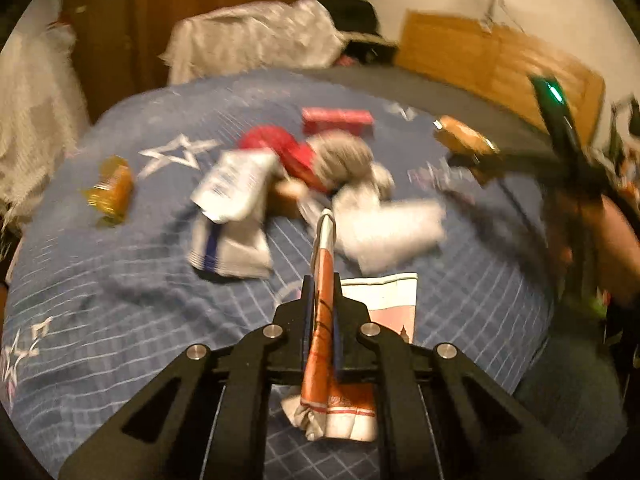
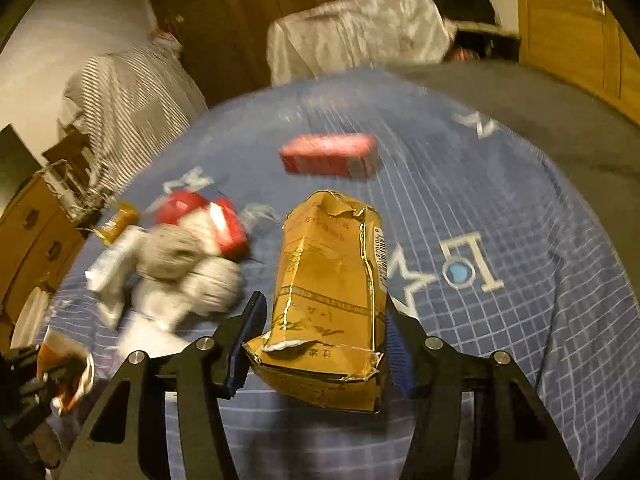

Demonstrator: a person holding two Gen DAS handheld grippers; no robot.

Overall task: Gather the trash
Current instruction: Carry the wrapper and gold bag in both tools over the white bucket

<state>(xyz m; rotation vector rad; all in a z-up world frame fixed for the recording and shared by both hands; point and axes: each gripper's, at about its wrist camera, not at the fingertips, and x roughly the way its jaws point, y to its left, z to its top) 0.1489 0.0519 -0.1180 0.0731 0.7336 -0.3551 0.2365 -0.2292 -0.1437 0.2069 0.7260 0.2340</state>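
Both tools loaded over the littered bed

My left tool (image 1: 320,300) is clamped on a flat orange wrapper (image 1: 322,320), edge-on for a firm pinch. Beyond it the trash heap (image 1: 304,184) lies mid-bed (image 1: 120,280). My right tool (image 2: 324,344), right of the heap, grips a crumpled gold pack (image 2: 332,288). I see no bin yet.

Left wrist view: sits behind its own gripper (image 1: 322,320), looks forward and downward along the fingers, close over the blue bedspread (image 1: 120,288). Far end: wooden wardrobe (image 1: 240,0), wall. The other gripper (image 1: 560,152) shows at right edge

Right wrist view: same setup behind its gripper (image 2: 324,344), angled down over the bedspread (image 2: 500,340), close

Shared: red box (image 1: 338,120) (image 2: 330,156), the heap of wrappers (image 1: 320,184) (image 2: 176,264), silvery cloth (image 1: 256,36) (image 2: 360,24) beyond the bed
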